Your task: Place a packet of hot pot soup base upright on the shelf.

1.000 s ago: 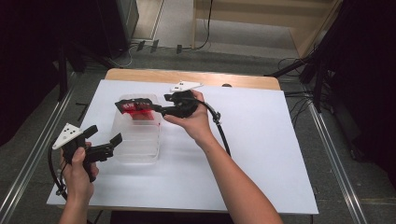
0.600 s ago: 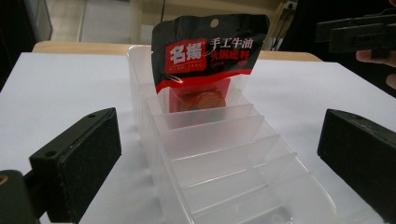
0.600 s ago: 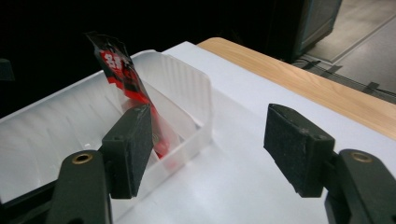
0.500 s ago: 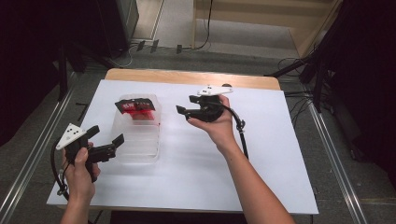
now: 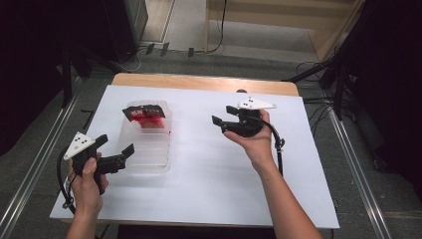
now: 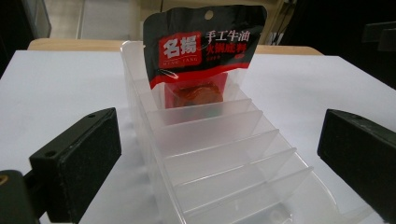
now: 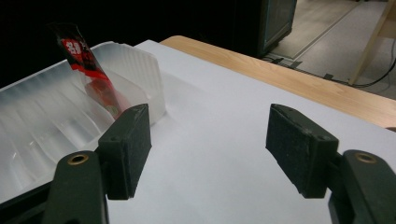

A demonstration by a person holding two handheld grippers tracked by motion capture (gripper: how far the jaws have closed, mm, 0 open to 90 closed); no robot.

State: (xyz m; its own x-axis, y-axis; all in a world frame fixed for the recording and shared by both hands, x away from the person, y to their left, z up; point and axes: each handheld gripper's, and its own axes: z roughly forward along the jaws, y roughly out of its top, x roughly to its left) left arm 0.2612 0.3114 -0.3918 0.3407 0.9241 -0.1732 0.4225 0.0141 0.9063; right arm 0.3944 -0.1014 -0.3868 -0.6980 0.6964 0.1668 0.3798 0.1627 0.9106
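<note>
A clear plastic tray [image 5: 149,149] with several slots lies left of the table's middle. A red and black sauce packet [image 5: 144,114] stands upright in its far slot; I see the same packet [image 6: 205,51] head-on and the packet [image 7: 88,70] edge-on. My left gripper [image 5: 115,148] is open at the tray's near left corner, its jaws either side of the tray [image 6: 224,158] and nothing between them. My right gripper [image 5: 222,115] is open and empty, held above the white table top to the right of the tray [image 7: 60,121].
The white sheet [image 5: 214,174] covers the table, with a wooden strip [image 5: 199,82] along its far edge. Metal rails [image 5: 358,169] run along both sides. A black cable [image 5: 276,144] trails from the right gripper over the wrist.
My right gripper has let go of the packet, left it standing in the tray's far slot, and drawn back to the right, jaws open. The left gripper has hardly moved.
</note>
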